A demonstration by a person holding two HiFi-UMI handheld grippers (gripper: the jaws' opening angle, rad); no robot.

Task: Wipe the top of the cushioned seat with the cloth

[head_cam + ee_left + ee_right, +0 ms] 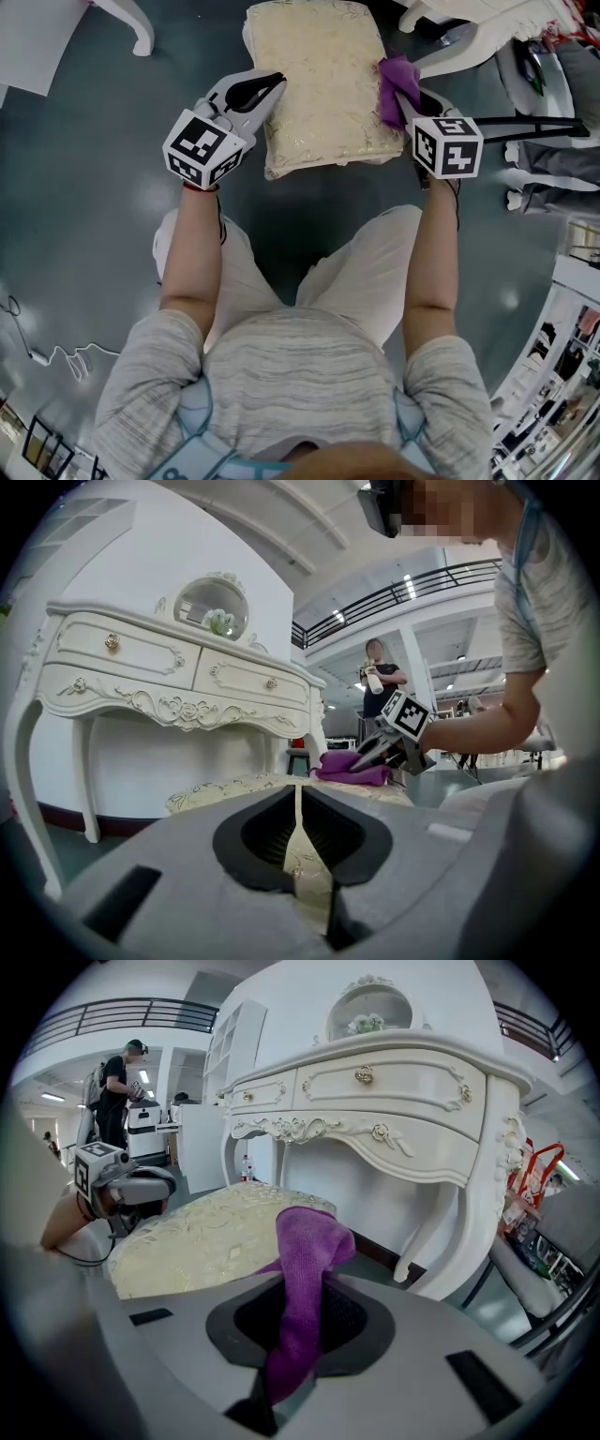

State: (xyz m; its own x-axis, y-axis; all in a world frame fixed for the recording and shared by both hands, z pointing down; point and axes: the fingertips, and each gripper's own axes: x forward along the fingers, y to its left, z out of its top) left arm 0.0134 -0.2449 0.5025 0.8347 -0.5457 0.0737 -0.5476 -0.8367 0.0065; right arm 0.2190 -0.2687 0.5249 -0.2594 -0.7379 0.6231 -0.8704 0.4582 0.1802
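Cloth: purple, clamped between the right gripper's jaws. A rumpled fold is pushed out past the tips and lies on the seat's right edge. From the left gripper view it is seen as a low heap on the far side of the cushion.

Seat: a pale gold, patterned cushion lying just ahead of both grippers and between them in the head view. Most of its top is left bare.

Right gripper: the jaws are closed on the cloth, which fills the gap between them. The tips are set at the seat's right edge, toward its far half.

Left gripper: the jaws are drawn together, with only a thin slit left, and nothing is held. The cushion fabric is seen through the slit. The tips are placed at the seat's left edge; contact with it cannot be judged.

Dresser: white and carved, with drawers and curved legs. It stands beyond the seat, ahead and to the left of the left gripper and ahead and to the right of the right gripper.

Floor: grey and glossy, seen under the seat and around the grippers.

Bystander: a person in a dark top, seen well behind the right gripper in the left gripper view.
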